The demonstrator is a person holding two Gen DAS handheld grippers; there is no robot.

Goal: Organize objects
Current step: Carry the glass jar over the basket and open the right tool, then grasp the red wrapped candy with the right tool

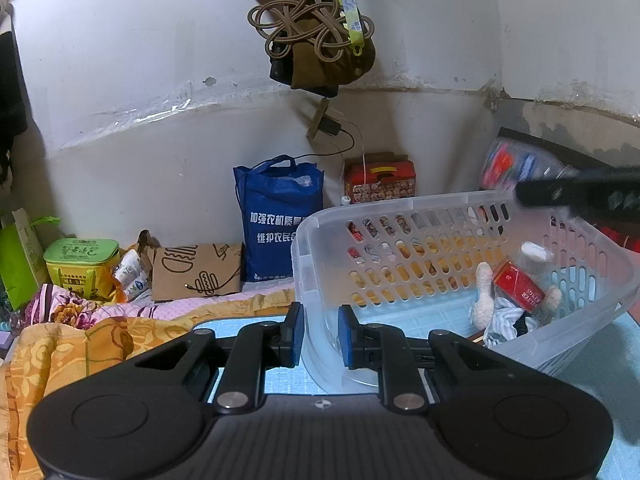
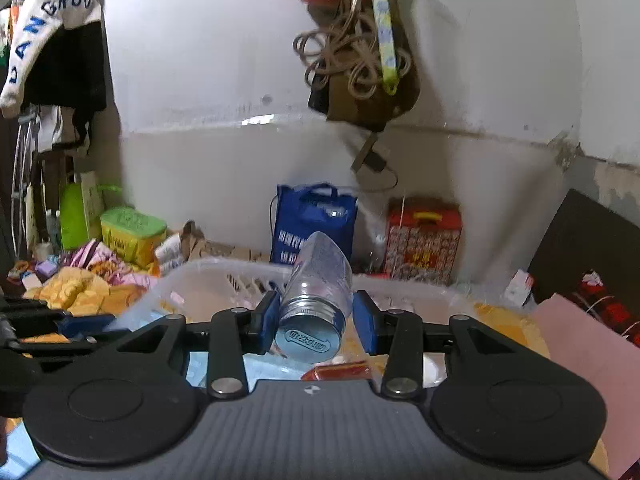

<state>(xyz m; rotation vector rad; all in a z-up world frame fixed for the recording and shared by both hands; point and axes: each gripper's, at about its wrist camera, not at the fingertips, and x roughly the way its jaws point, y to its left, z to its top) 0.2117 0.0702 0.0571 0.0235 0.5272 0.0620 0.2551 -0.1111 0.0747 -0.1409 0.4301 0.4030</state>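
Jar (image 2: 316, 308), clamped lid-backward in right claw (image 2: 316, 320), hangs above basket (image 1: 400, 216); left claw (image 1: 321, 336) pinches the basket's near wall.

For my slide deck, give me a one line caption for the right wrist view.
Right gripper carries a clear jar, metal lid toward the camera, above the white plastic basket.

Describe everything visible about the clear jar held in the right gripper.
The jar is see-through, seemingly plastic, with a silver metal screw lid embossed with lettering. It looks empty and lies tilted, lid toward the camera, base pointing away and up. The right gripper is shut on it, the blue fingers pressing just behind the lid. It hangs above the white basket, touching nothing else.
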